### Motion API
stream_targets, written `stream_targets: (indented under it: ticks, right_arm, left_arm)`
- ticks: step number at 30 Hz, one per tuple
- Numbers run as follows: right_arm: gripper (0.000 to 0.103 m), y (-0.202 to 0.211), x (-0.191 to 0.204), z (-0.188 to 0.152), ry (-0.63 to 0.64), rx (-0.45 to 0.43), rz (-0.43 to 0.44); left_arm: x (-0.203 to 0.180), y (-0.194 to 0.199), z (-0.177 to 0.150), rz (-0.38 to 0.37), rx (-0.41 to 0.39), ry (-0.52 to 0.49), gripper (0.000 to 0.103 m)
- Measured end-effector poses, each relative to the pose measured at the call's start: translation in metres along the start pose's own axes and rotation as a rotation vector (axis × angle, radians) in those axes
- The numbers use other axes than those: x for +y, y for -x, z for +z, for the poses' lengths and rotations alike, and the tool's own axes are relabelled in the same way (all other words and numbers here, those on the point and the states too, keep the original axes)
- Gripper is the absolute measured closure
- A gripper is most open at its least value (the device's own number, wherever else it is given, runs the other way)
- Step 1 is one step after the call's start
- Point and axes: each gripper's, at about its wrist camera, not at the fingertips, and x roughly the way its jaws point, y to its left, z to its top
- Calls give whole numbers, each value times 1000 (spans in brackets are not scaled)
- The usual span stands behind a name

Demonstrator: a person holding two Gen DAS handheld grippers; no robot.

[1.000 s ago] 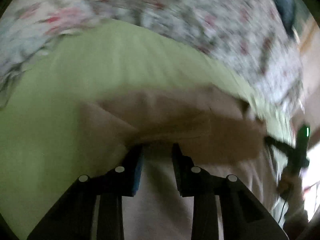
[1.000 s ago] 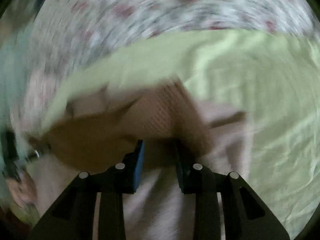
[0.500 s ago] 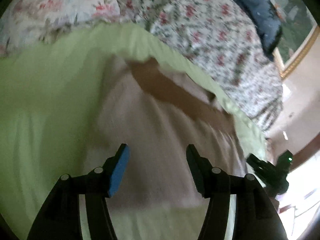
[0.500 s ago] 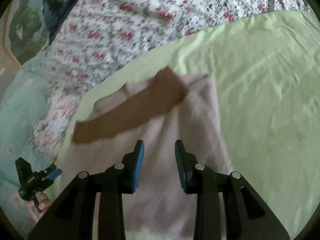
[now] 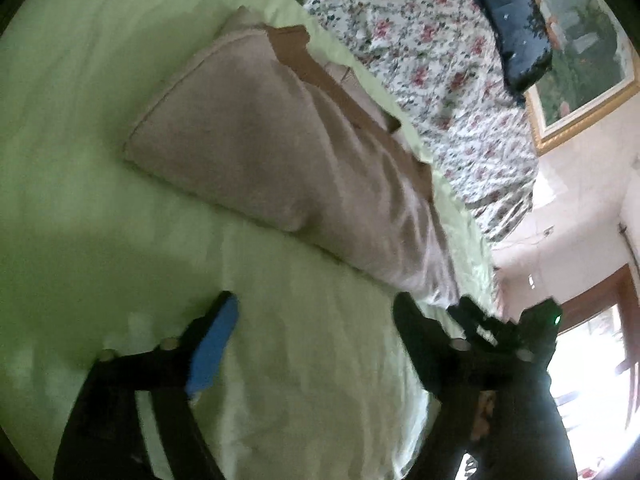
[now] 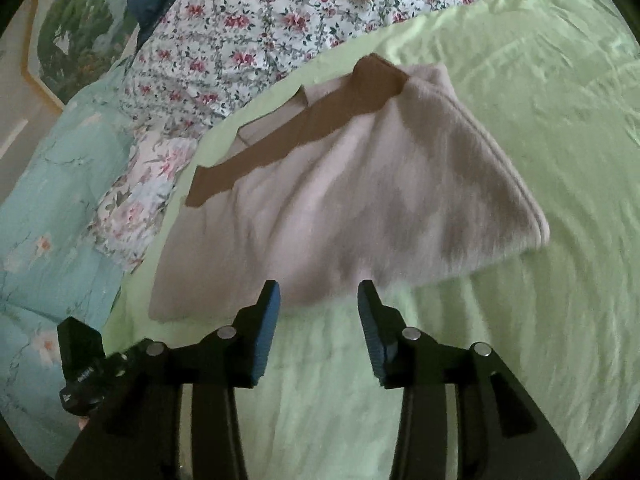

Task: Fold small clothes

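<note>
A green sheet [image 6: 520, 80] covers the bed, with a floral quilt [image 6: 248, 12] beyond it. The folded beige garment [image 6: 360, 208] lies flat on the sheet, a brown band [image 6: 320, 120] along its far edge. The left gripper [image 5: 316, 336] and right gripper [image 6: 319, 304] hover short of it, jaws opening, nothing between them

Folded garment [image 6: 352, 200] lies on the sheet [image 6: 520, 320], on the bed. Quilt [image 6: 260, 20] behind it, a framed picture [image 6: 68, 44] beyond. Both tools sit before the garment, apart from it.

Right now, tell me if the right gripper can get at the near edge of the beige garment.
Probably yes: the right gripper, jaws opening and empty, sits just short of the beige garment, with only bare green sheet between.
</note>
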Motion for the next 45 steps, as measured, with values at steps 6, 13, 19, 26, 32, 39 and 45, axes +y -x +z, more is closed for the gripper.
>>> stream_targets:
  ticks: [6,13,19,26,32,39,45]
  right_arm:
    - [58,5,2,-15,-4,23,7]
    - [58,8,8,-12,4,18,22]
    - [58,4,6,3,13,8,27]
    - [58,-12,-5,39,19,-10,35]
    - [58,-22,-27,80,-1,-2,44]
    - [52,-48,-35,121,-73,92,255]
    - [44,-96,-10,133,-32,209,311]
  left_arm:
    - [0,-17,9,0,-33,59,19]
    - [16,-33,57,60,-189,132,19]
    - [40,-36,96,131,-225,191,84]
    - [-7,-22,106,132,-257,9,91]
    - [-107,-35,99,87,-200,-329,93]
    - [-165,-107,60,74,-49,-556,94]
    - [-150,-131,47,98,13,-568,95]
